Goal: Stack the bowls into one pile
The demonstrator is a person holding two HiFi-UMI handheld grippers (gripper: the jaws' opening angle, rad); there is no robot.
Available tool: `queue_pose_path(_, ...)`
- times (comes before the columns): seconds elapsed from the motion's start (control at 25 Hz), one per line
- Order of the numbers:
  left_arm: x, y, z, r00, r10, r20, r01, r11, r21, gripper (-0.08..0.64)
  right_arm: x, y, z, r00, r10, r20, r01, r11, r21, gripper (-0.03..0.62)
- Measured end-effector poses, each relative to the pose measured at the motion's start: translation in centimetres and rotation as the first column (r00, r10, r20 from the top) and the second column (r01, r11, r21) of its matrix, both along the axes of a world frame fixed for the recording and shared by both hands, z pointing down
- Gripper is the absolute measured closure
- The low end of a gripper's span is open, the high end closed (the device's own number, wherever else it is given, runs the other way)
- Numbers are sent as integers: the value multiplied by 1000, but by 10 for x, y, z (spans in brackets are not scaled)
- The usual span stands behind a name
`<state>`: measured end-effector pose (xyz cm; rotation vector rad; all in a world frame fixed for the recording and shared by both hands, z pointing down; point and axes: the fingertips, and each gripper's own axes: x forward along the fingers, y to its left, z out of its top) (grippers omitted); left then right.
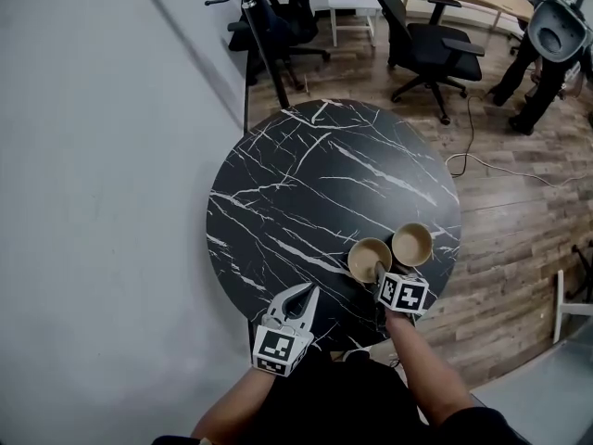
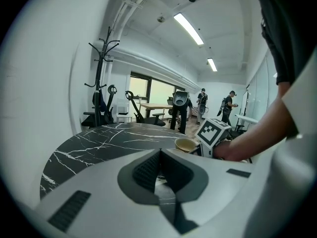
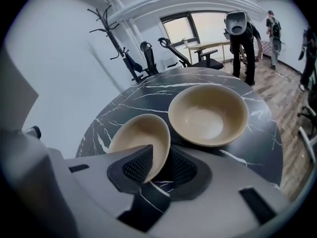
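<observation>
Two tan bowls sit on the right front of a round black marble table (image 1: 306, 184). The near bowl (image 1: 369, 256) (image 3: 136, 135) is tipped a little, and my right gripper (image 1: 381, 273) (image 3: 159, 166) is shut on its near rim, one pad inside the bowl and one outside. The far bowl (image 1: 412, 244) (image 3: 208, 115) stands upright just beside it, almost touching. My left gripper (image 1: 304, 297) (image 2: 159, 152) hovers at the table's front edge, to the left of the bowls, shut with nothing in it. From the left gripper view the near bowl (image 2: 185, 144) shows beside the right gripper's marker cube (image 2: 214, 132).
A white wall (image 1: 102, 174) runs close along the table's left side. Behind the table stand a black coat stand (image 1: 264, 44), office chairs (image 1: 431, 49) and a desk. A cable (image 1: 500, 170) lies on the wood floor to the right. People stand in the background.
</observation>
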<state>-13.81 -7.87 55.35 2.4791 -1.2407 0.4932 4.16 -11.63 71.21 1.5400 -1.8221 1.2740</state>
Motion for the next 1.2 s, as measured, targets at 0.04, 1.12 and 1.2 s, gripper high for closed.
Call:
queue_pose_path(0.04,-1,0,0,1000,1,-1,-1,1000,-2,546,0,0,0,1000,-15,-25,15,1000,5,491)
queue_pose_path(1.12,6,-4,-2,999,39,10,-39,999,5,546,6,0,-63,997,-79,-19,81,981,176,572)
queue_pose_path(1.2,5,-9,-3,999,40,12,-40,999,14,548,6,1,-72,996,-83,-22,86,976,202,571)
